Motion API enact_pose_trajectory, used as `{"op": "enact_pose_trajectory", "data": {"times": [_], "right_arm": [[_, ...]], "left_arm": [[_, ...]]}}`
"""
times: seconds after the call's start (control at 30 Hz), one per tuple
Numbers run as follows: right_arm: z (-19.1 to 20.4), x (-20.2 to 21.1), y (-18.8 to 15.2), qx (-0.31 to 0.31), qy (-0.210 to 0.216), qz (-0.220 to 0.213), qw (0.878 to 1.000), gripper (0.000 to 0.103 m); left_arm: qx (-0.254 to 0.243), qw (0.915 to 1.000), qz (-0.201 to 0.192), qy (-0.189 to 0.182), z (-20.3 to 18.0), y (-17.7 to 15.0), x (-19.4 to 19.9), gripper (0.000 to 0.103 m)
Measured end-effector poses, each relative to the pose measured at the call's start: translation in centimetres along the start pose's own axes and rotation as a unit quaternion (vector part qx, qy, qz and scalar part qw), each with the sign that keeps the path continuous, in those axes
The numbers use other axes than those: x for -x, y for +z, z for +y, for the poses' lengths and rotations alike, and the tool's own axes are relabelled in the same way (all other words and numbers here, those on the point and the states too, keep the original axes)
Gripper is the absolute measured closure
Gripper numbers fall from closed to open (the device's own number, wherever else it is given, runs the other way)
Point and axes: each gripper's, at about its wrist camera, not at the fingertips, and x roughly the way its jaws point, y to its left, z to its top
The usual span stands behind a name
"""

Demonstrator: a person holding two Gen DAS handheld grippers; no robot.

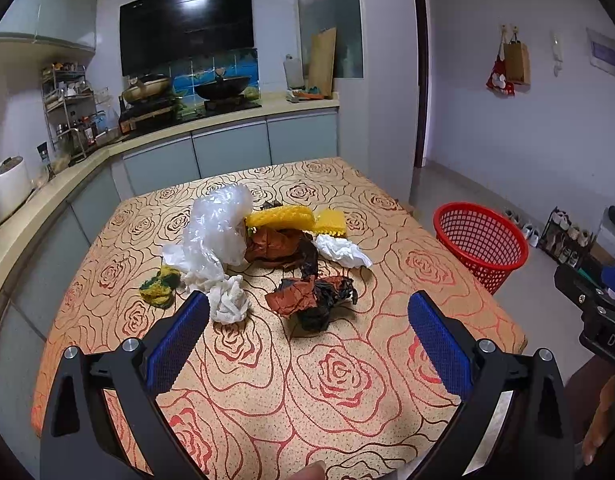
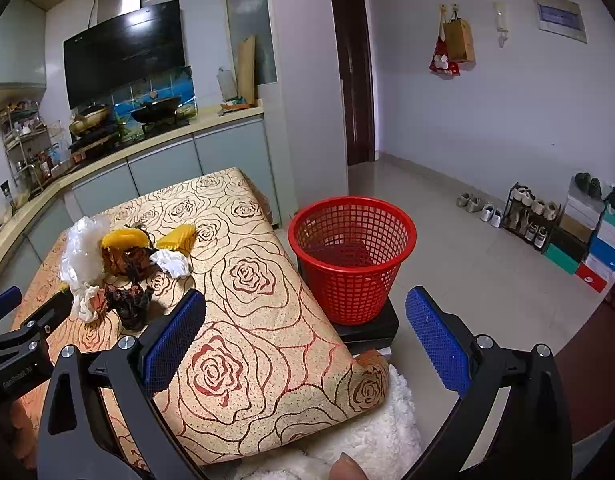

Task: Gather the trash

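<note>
A pile of trash lies on the rose-patterned table (image 1: 347,380): a clear plastic bag (image 1: 219,224), yellow foam netting (image 1: 279,216), brown and black wrappers (image 1: 311,300), white tissues (image 1: 229,300) and a green-yellow scrap (image 1: 159,284). My left gripper (image 1: 307,332) is open and empty, just short of the wrappers. The red mesh basket (image 2: 351,252) stands on a dark box to the right of the table. My right gripper (image 2: 307,336) is open and empty over the table's right front corner, near the basket. The pile also shows in the right wrist view (image 2: 123,268).
A kitchen counter (image 1: 227,120) with a stove and pans runs behind and to the left of the table. A white fluffy cushion (image 2: 371,432) sits below the table corner. Shoe racks and boxes (image 2: 579,236) line the right wall. Tiled floor lies beyond the basket.
</note>
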Motion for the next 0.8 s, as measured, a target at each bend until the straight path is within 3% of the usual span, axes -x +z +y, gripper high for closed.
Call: {"op": "enact_pose_trajectory", "data": {"times": [0.8], "right_arm": [[0.07, 0.49, 0.21, 0.0, 0.007, -0.011, 1.0, 0.005]], "left_arm": [[0.007, 0.9998, -0.017, -0.004, 0.31, 0.19, 0.58, 0.007]]}}
